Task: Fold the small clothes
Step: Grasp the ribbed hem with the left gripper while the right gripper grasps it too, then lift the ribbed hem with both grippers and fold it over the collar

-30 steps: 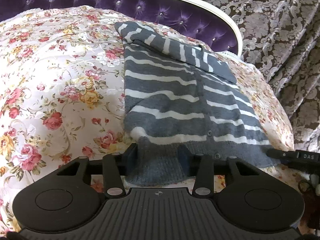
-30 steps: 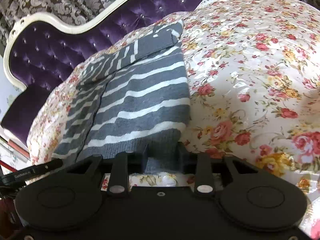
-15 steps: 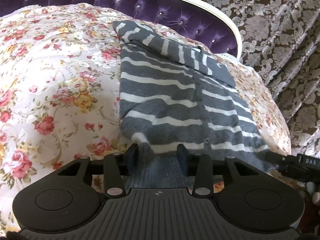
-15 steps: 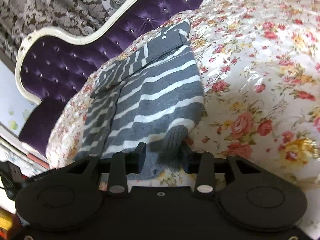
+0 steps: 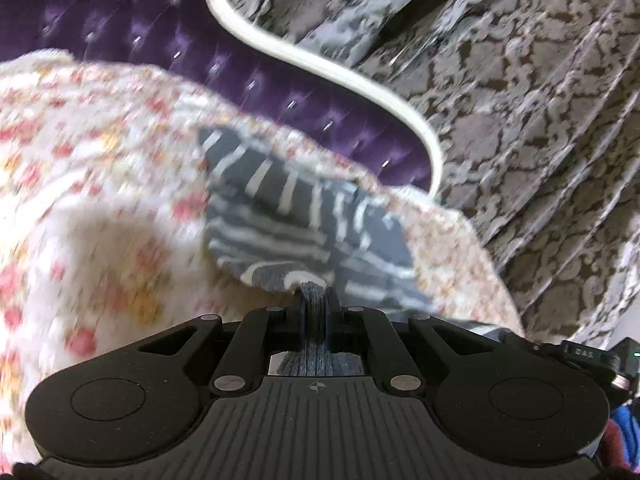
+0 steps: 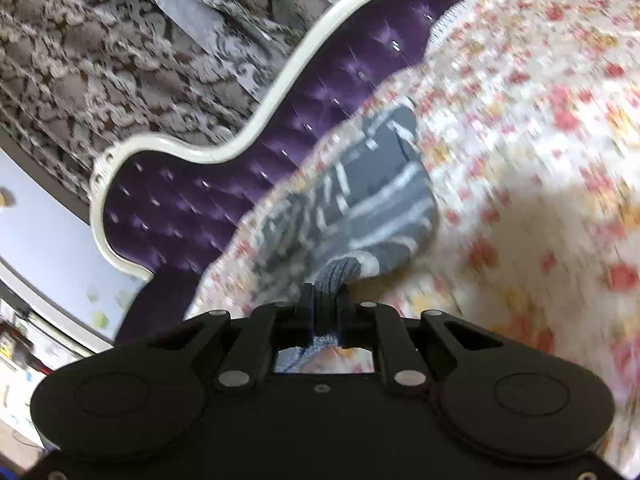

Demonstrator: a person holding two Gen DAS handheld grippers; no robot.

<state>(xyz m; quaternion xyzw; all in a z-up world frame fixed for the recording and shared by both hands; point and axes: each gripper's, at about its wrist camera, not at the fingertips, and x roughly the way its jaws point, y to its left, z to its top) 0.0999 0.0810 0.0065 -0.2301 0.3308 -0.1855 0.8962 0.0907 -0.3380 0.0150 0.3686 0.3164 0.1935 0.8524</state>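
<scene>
Motion blur smears the floral bedspread (image 5: pixel 100 208) and the striped sweater (image 5: pixel 296 220) in both views, the sweater's near hem vanishes between each gripper's fingers, and the purple headboard (image 6: pixel 208 200) runs off the frame.

Ribbed knit sweater (image 5: pixel 280 216); glossy floral bedspread (image 5: pixel 100 184).

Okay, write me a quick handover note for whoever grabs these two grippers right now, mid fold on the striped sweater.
Left gripper: jaws shut on the sweater's ribbed hem.
Right gripper: jaws shut on the hem at the other corner.
The grey striped sweater lies on the floral bedspread in front of the purple headboard; its hem end is lifted, the far end rests flat.
Done: sleeve folded across the top, both hem corners gripped.
Left: probably carry the hem toward the far end, lay it down, release. Frames are blurred.
</scene>
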